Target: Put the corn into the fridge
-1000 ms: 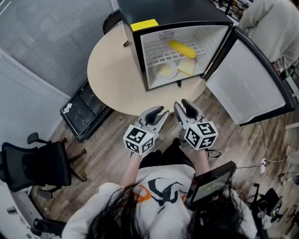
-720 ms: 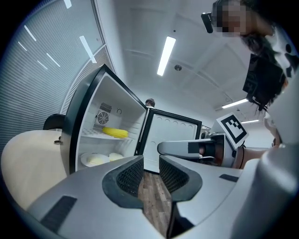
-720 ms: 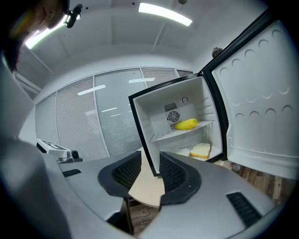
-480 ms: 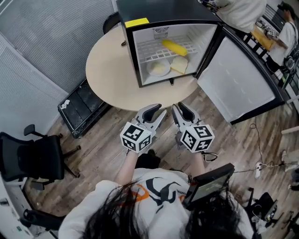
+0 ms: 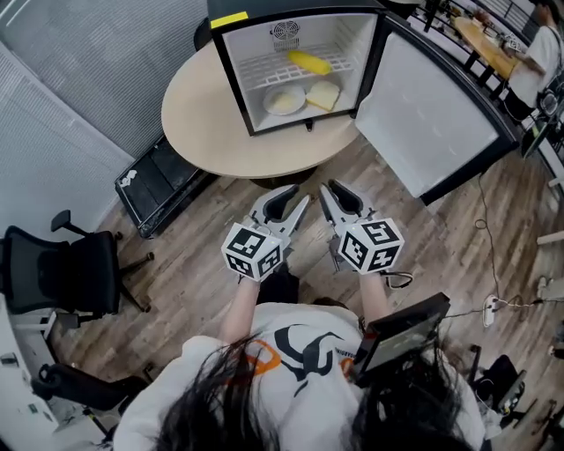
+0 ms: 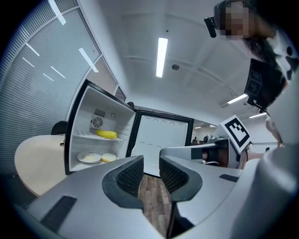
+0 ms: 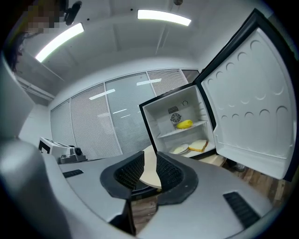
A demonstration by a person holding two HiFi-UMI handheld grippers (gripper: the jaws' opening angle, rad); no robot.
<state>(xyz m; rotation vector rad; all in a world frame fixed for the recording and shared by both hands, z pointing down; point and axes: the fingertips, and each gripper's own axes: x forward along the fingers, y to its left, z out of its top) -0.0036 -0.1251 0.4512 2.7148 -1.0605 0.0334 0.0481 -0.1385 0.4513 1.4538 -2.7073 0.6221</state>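
Note:
The yellow corn (image 5: 308,62) lies on the upper wire shelf of the small black fridge (image 5: 291,11), whose door (image 5: 432,114) stands wide open to the right. It also shows in the left gripper view as the corn (image 6: 106,134) and in the right gripper view as the corn (image 7: 185,124). My left gripper (image 5: 295,195) hangs over the wooden floor, well short of the table, its jaws a little apart and empty (image 6: 151,172). Beside it my right gripper (image 5: 333,188) is closing, with nothing between its pads (image 7: 149,170).
The fridge stands on a round beige table (image 5: 203,114). A plate (image 5: 284,101) and a slice of bread (image 5: 323,94) lie on the fridge floor. A black crate (image 5: 159,189) sits left of the table, an office chair (image 5: 62,273) farther left. A person (image 5: 538,53) stands at the upper right.
Both grippers have drawn back from the fridge and table, which now sit farther up in the head view. The right jaws have narrowed.

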